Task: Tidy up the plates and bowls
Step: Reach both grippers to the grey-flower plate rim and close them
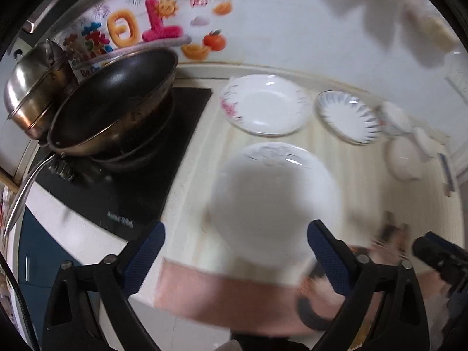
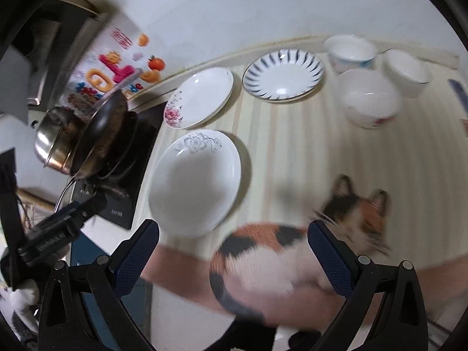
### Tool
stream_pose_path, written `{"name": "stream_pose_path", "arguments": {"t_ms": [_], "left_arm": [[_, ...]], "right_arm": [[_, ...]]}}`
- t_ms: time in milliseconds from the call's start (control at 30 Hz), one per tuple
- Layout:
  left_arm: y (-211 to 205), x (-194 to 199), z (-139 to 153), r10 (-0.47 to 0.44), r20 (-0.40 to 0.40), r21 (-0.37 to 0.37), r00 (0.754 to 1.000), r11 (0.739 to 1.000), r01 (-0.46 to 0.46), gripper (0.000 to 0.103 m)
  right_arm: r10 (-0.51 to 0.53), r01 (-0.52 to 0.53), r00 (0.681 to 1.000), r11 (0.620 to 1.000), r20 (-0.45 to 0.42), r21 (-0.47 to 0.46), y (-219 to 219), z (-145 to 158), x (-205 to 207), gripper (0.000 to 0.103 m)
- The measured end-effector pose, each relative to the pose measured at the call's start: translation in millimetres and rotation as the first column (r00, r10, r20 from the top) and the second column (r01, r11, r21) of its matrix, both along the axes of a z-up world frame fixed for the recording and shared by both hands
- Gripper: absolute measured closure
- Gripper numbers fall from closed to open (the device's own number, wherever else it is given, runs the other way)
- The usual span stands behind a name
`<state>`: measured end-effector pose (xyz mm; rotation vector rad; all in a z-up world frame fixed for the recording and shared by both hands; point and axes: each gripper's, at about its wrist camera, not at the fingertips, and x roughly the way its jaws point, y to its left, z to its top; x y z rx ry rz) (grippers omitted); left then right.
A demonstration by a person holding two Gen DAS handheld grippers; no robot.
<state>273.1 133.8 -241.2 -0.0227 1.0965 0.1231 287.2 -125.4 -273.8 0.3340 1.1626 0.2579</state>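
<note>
Both tongs hang above the desk (image 2: pixel 292 152) with nothing between them: the left tongs (image 1: pixel 235 251) are spread wide, the right tongs (image 2: pixel 234 248) spread just as wide. Nearest is the grey-flower plate (image 2: pixel 196 178), lying flat beside the black cooktop (image 2: pixel 125 193). Beyond it lies the pink-flower plate (image 2: pixel 200 101), and to its right the blue-striped plate (image 2: pixel 283 73), the two close together, but I cannot tell if they touch. Further right stand three white bowls: the far bowl (image 2: pixel 351 51), the right-hand bowl (image 2: pixel 408 71) and the nearer bowl with a small red mark (image 2: pixel 370 99), bunched close. These look like glazed ceramic, so I judge them stiff, smooth, slippery under the pads and quick to chip. A plate lying flat offers only its raised rim, so the best hold is likely across the rim edge, one pad over and one under; a bowl is best pinched over its wall. A calico cat (image 2: pixel 292 251) sits at the near edge, between the right tongs and the crockery, and looks likely to get in the way. It is badly blurred, as is much of the left view, where the grey-flower plate is a pale smear. The wok (image 1: pixel 117 99) and steel pot (image 1: pixel 32 87) crowd the left, and the bowls' near sides and feet are hard to make out.
</note>
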Motion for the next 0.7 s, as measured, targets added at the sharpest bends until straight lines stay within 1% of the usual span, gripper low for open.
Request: {"name": "stream_pose_path", "arguments": {"t_ms": [33, 133, 167, 233, 267, 300, 333, 367, 400, 433, 467, 533, 567, 633, 700], "left_arm": [[2.9, 6.4, -6.7, -0.011, -0.005, 0.003, 1.0, 1.0, 0.011, 0.007], [16.5, 35.8, -39.8, -0.053, -0.05, 0.006, 0.997, 0.999, 0.053, 0.01], [19.1, 41.9, -48.8, -0.066, -0.066, -0.005, 0.996, 0.998, 0.066, 0.011], [23.6, 54.7, -66.9, -0.083, -0.11, -0.022, 0.99, 0.996, 0.081, 0.011], [26.7, 61.3, -78.1, -0.094, -0.14, -0.053, 0.986, 0.995, 0.087, 0.013], [28.9, 66.6, -87.9, -0.102, -0.164, -0.083, 0.981, 0.993, 0.09, 0.022], [31.6, 71.3, -95.7, -0.108, -0.189, -0.106, 0.976, 0.99, 0.089, 0.027], [33.4, 74.8, -101.4, -0.114, -0.207, -0.126, 0.972, 0.988, 0.089, 0.032], [36.0, 78.6, -108.4, -0.124, -0.229, -0.155, 0.966, 0.984, 0.089, 0.039], [38.2, 80.6, -113.8, -0.135, -0.238, -0.183, 0.962, 0.979, 0.093, 0.044], [38.1, 81.4, -116.7, -0.148, -0.241, -0.202, 0.959, 0.974, 0.1, 0.052], [38.0, 83.4, -121.9, -0.163, -0.248, -0.225, 0.955, 0.968, 0.107, 0.059], [38.4, 84.3, -123.5, -0.167, -0.246, -0.24, 0.955, 0.965, 0.107, 0.067], [39.6, 86.1, -125.1, -0.158, -0.241, -0.25, 0.958, 0.964, 0.096, 0.068], [40.4, 84.3, -124.3, -0.143, -0.23, -0.255, 0.963, 0.963, 0.082, 0.069]], "right_arm": [[-0.003, 0.003, 1.0, 1.0, -0.015, -0.008, 7.4, -14.1, 16.3, 0.001], [-0.003, 0.003, 0.999, 1.0, -0.049, -0.012, 20.7, -47.4, 52.7, 0.003], [0.0, 0.0, 0.997, 1.0, -0.073, -0.002, 25.4, -59.1, 63.9, 0.005], [0.002, 0.0, 0.995, 1.0, -0.103, 0.02, 32.6, -79.2, 81.6, 0.012], [0.001, 0.001, 0.992, 1.0, -0.13, 0.018, 37.8, -92.3, 91.9, 0.014], [0.002, 0.001, 0.989, 1.0, -0.147, 0.023, 39.7, -99.2, 96.7, 0.02], [0.002, 0.004, 0.987, 0.999, -0.159, 0.037, 42.1, -106.4, 101.0, 0.025], [0.004, 0.005, 0.984, 0.999, -0.177, 0.048, 44.1, -115.0, 105.9, 0.029], [0.005, 0.006, 0.98, 0.999, -0.198, 0.054, 46.6, -123.2, 110.2, 0.035], [0.009, 0.006, 0.978, 0.997, -0.211, 0.071, 49.3, -130.7, 114.3, 0.043], [0.011, 0.006, 0.977, 0.997, -0.213, 0.08, 51.1, -133.7, 115.3, 0.048], [0.016, 0.002, 0.976, 0.997, -0.216, 0.083, 57.0, -140.4, 118.8, 0.07], [0.018, 0.0, 0.976, 0.996, -0.215, 0.084, 58.1, -141.7, 119.0, 0.074], [0.021, -0.008, 0.977, 0.998, -0.214, 0.065, 61.4, -144.0, 119.6, 0.082], [0.024, -0.013, 0.978, 0.998, -0.208, 0.057, 59.4, -144.1, 117.9, 0.084]]}}
